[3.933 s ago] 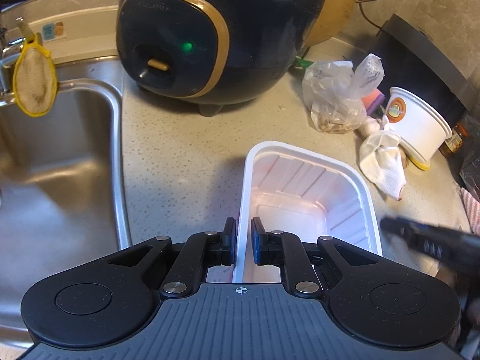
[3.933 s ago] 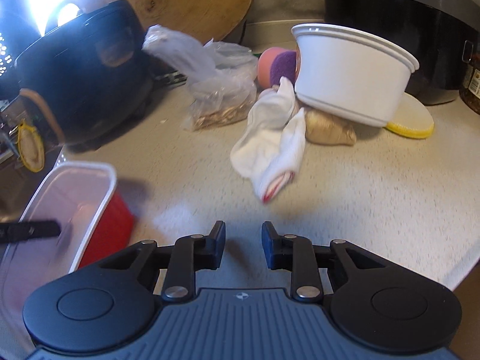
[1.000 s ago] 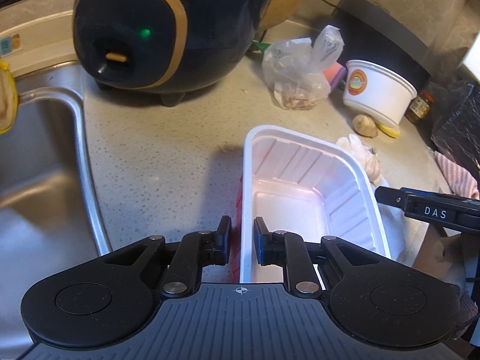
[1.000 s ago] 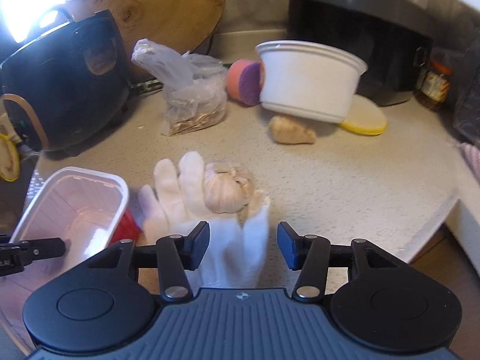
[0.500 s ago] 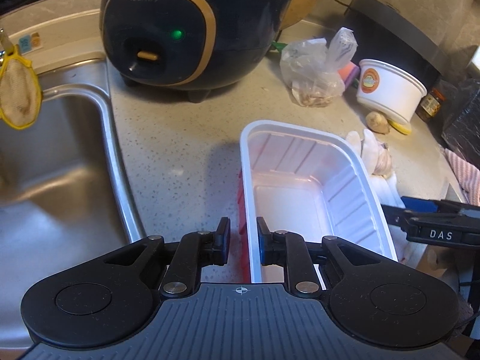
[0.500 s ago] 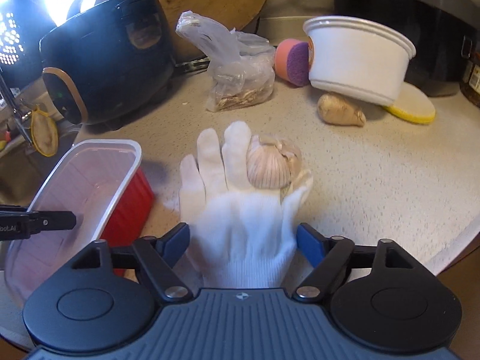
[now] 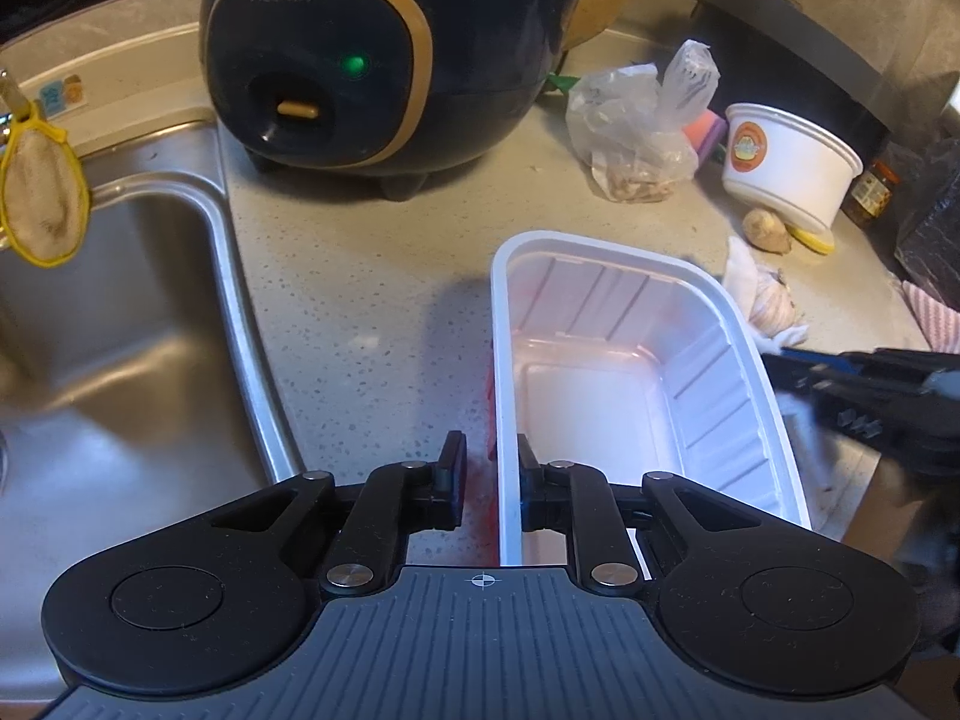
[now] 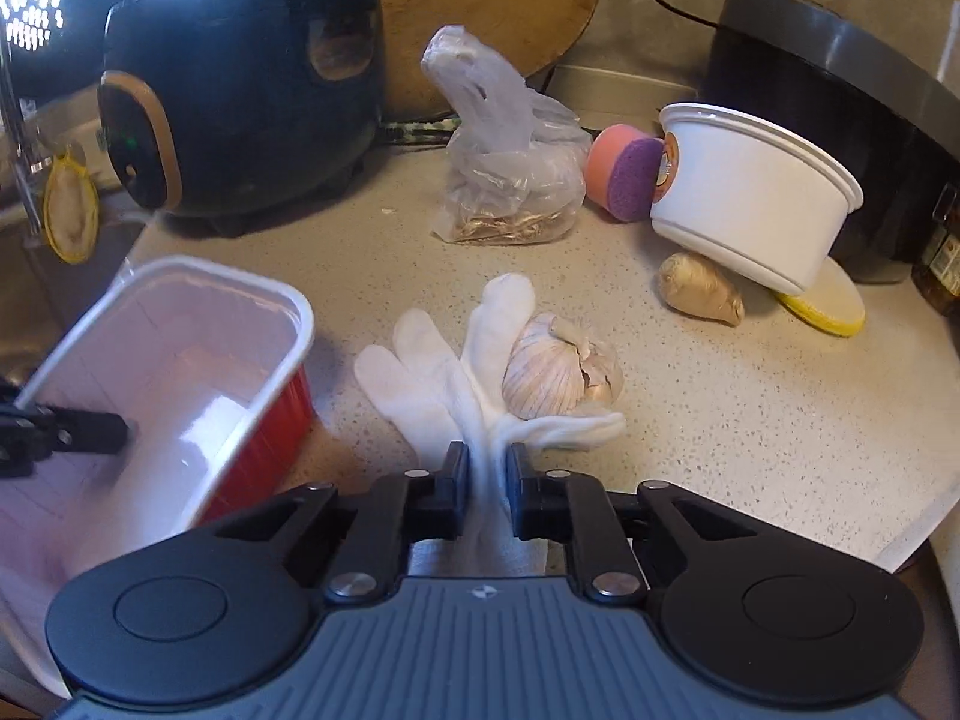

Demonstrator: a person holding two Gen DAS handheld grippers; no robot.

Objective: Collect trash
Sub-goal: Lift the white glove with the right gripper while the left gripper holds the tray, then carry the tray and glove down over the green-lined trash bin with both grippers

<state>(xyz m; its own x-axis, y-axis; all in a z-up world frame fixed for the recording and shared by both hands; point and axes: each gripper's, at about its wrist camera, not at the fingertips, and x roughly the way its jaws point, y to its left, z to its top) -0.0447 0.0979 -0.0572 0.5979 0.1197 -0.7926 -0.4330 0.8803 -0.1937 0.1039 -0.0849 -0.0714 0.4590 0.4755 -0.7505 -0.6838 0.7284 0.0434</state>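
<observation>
A red plastic tray with a white inside [image 7: 606,372] sits on the counter; my left gripper [image 7: 491,468] is shut on its near left wall. The tray also shows in the right wrist view [image 8: 180,360] at the left. A white glove [image 8: 444,372] lies flat on the counter to the tray's right, with a garlic bulb [image 8: 558,369] resting on it. My right gripper [image 8: 485,483] is shut on the glove's cuff. In the left wrist view the glove [image 7: 744,276] and garlic [image 7: 774,306] show past the tray's right rim.
A dark rice cooker [image 7: 372,54] stands at the back, a steel sink [image 7: 108,330] at the left. A clear plastic bag [image 8: 510,180], a sponge [image 8: 624,177], a white tub [image 8: 750,198], a ginger piece [image 8: 699,288] and a black appliance [image 8: 840,102] stand behind. The counter edge runs at the right.
My right gripper has closed from wide open onto the glove's cuff, bunching it. My left gripper stays shut on the tray, which has hardly moved.
</observation>
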